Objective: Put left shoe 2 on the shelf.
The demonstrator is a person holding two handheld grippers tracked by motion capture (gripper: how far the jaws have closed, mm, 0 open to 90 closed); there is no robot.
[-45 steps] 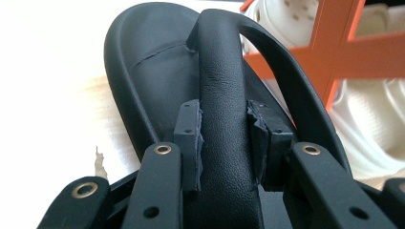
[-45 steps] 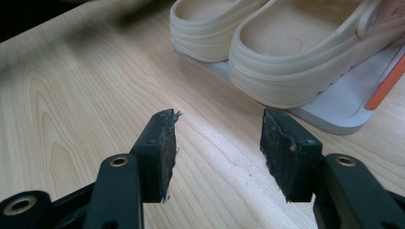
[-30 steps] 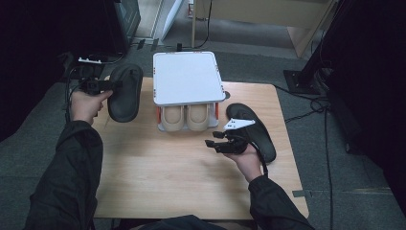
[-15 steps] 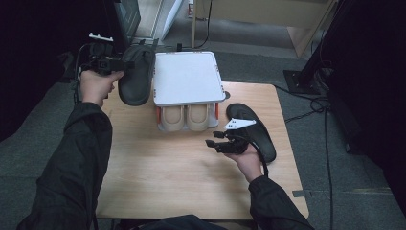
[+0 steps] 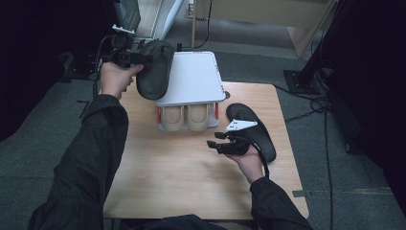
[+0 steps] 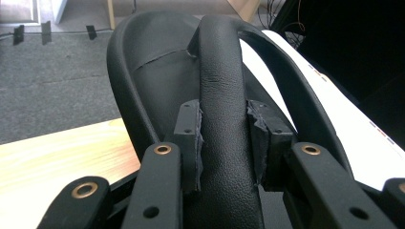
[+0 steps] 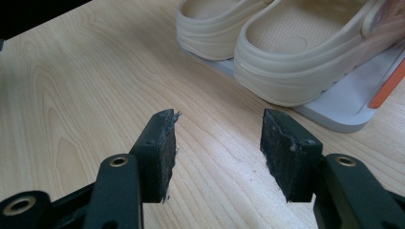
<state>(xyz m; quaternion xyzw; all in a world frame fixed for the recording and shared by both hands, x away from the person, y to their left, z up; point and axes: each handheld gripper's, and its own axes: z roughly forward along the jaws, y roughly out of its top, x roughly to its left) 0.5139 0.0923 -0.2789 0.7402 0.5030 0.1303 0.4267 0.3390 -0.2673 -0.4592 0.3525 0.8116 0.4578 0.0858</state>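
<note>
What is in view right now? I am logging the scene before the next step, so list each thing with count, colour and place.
black slipper held: 1, black, lifted at the rack's left rear corner, strap clamped in the left gripper.
black slipper on table: 1, black, right of the rack, beside the right hand.
beige clogs: 2, beige, side by side on the rack's lower shelf.
shoe rack: 1, white top with orange posts, rear middle of the table.
table: 1, light wood.
left gripper: 1, black, shut on the strap.
right gripper: 1, black, jaws open above the table.
</note>
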